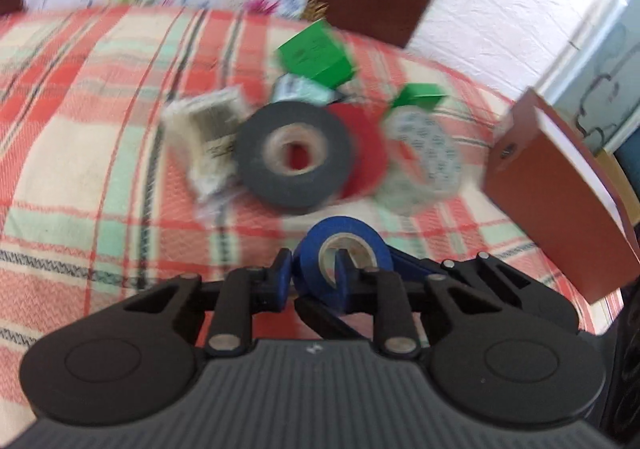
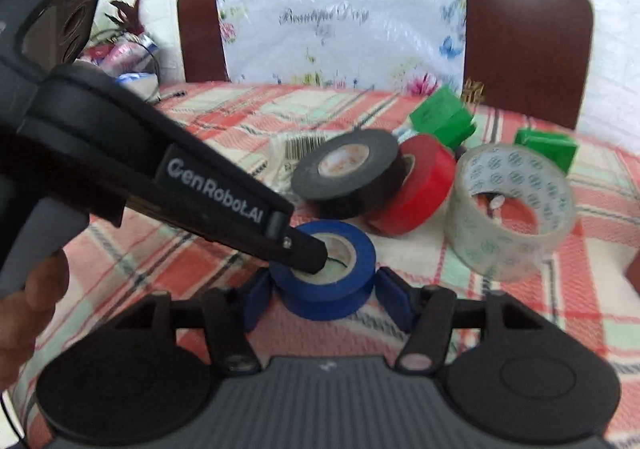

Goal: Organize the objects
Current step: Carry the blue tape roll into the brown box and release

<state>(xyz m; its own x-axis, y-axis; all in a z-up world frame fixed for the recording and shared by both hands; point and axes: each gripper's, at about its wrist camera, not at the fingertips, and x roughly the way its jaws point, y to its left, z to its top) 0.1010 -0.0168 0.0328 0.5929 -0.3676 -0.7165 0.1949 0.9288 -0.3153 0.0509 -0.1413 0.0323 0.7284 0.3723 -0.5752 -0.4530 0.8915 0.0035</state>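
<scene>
Blue tape roll [image 2: 324, 277] caught between two tongs near the counter's [image 2: 168, 277] front edge
Left tongs [image 1: 312, 273] clench its wall; right tongs [image 2: 324, 289] straddle it, seemingly untouching; mistimed release could drop it

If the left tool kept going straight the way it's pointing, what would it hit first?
Probably the black tape roll lying flat just beyond the small blue tape roll that the left tool is pinching; depth is blurred, so this is a judgement.
</scene>
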